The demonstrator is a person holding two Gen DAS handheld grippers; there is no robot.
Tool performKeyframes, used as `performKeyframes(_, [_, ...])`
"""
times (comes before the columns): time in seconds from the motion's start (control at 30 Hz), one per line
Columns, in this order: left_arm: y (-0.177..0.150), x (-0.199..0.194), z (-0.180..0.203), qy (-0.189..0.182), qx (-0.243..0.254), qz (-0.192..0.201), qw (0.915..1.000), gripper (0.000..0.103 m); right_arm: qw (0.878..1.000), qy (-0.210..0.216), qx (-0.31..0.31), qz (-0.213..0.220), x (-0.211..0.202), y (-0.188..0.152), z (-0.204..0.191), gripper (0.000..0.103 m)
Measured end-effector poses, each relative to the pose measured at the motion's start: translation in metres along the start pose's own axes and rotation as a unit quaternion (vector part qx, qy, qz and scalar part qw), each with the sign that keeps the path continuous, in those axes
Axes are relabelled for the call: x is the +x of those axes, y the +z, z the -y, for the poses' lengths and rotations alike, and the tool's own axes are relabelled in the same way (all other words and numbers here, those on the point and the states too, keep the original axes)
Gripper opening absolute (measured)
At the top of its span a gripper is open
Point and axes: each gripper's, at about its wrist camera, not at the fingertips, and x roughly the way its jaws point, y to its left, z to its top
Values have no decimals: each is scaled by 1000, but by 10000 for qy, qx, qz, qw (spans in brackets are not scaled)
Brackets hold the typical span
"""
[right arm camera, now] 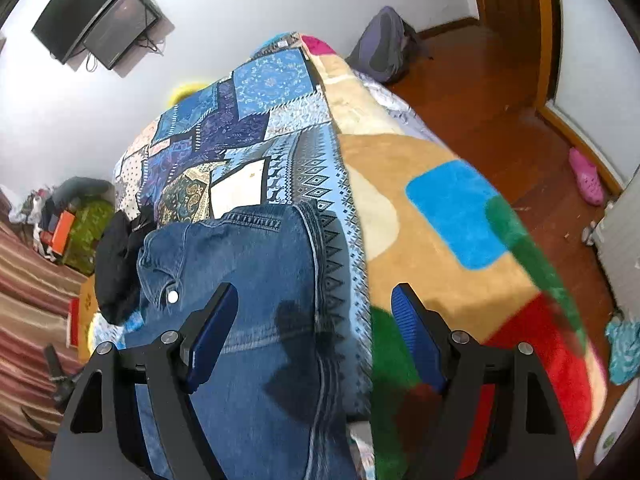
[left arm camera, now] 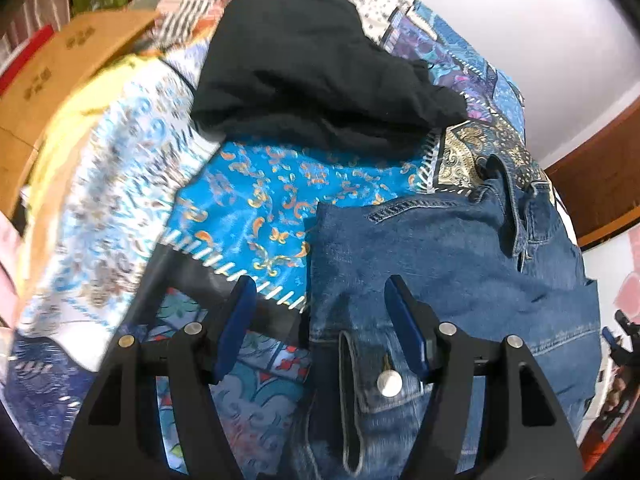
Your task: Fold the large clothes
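Blue denim jeans (left arm camera: pixel 448 272) lie folded on the patchwork bedspread (left arm camera: pixel 256 200), waistband and metal button (left arm camera: pixel 389 384) nearest the left gripper. My left gripper (left arm camera: pixel 320 324) is open and empty, hovering just above the jeans' left edge near the waistband. In the right wrist view the jeans (right arm camera: pixel 248 272) lie lengthwise on the bedspread (right arm camera: pixel 256 120). My right gripper (right arm camera: pixel 316 332) is open and empty above the jeans' right edge. A black garment (left arm camera: pixel 312 76) lies in a heap beyond the jeans; it also shows in the right wrist view (right arm camera: pixel 114 268).
A fleece blanket (right arm camera: pixel 460 240) with blue, green and red patches covers the bed's right side. Cardboard boxes (left arm camera: pixel 60 68) stand left of the bed. A grey backpack (right arm camera: pixel 384 44), a pink shoe (right arm camera: pixel 586 176) and wooden floor (right arm camera: pixel 480 92) lie to the right.
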Motion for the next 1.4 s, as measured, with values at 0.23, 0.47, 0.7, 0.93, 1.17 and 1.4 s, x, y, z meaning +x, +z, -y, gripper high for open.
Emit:
performKeyframes(0.23, [3, 47, -10, -849, -478, -543, 9938, 66, 9946, 424, 24, -950, 52, 10, 1, 52])
performKeyframes(0.47, [4, 87, -29, -2190, -1286, -943, 9626, 66, 9912, 426, -79, -1248, 70, 19, -7, 52])
performKeyframes(0.7, [11, 83, -19, -1732, -1017, -956, 9750, 20, 9929, 488, -84, -1078, 50, 25, -14, 9])
performKeyframes(0.93, [33, -5, 40, -1311, -98, 143, 9912, 7, 9931, 892, -238, -720, 6, 39, -47, 8])
performKeyframes(1.17, [62, -96, 104, -1372, 832, 1018, 9818, 6, 9870, 1220, -1040, -139, -37, 59, -111, 7])
performKeyframes(1.4, [87, -127, 134, -1005, 1333, 1716, 9709, 6, 9827, 1171, -1357, 470, -47, 85, -135, 7])
